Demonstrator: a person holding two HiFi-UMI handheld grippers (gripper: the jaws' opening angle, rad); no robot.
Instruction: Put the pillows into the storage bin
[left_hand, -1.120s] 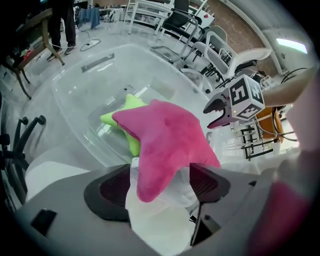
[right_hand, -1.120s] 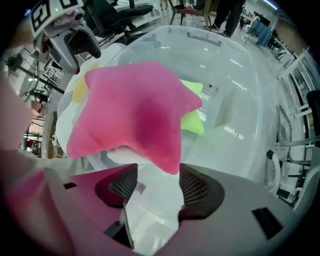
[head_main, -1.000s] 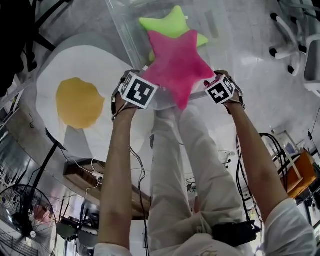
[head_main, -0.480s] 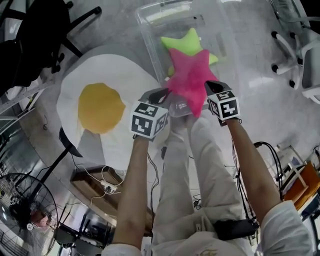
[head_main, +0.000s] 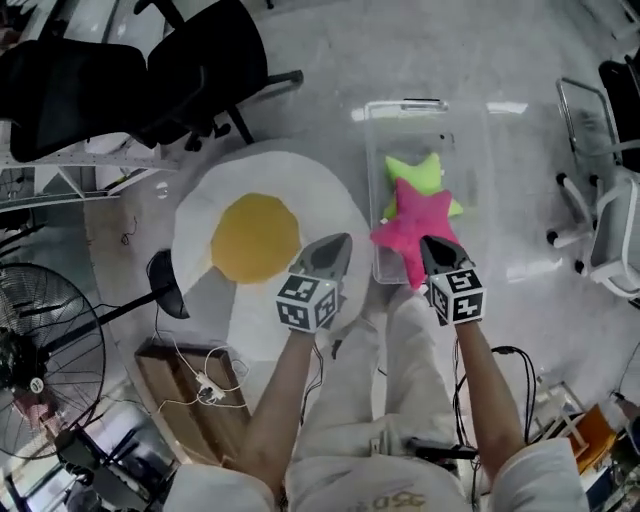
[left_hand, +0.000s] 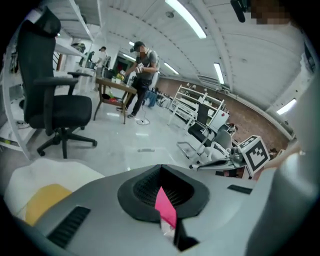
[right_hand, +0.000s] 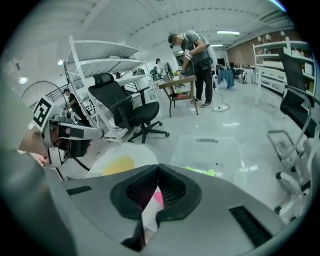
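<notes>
Pillows, a pink plush star (head_main: 405, 215) and a lime-green plush star (head_main: 418, 172), lie in the clear plastic storage bin (head_main: 478, 140); the left gripper (head_main: 335, 248), just closed, and right gripper (head_main: 432, 248), both pressed together empty near its front rim, likely must open for the white-and-yellow fried-egg pillow (head_main: 255, 235) left of it.

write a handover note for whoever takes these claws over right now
Left claw: shut, just closed, no pillow held.
Right claw: shut, no pillow held.
Done: green star pillow and pink star pillow are in the clear storage bin, pink lying on green at the near end.
Left to do: fried-egg pillow, on the floor beside the bin.
</notes>
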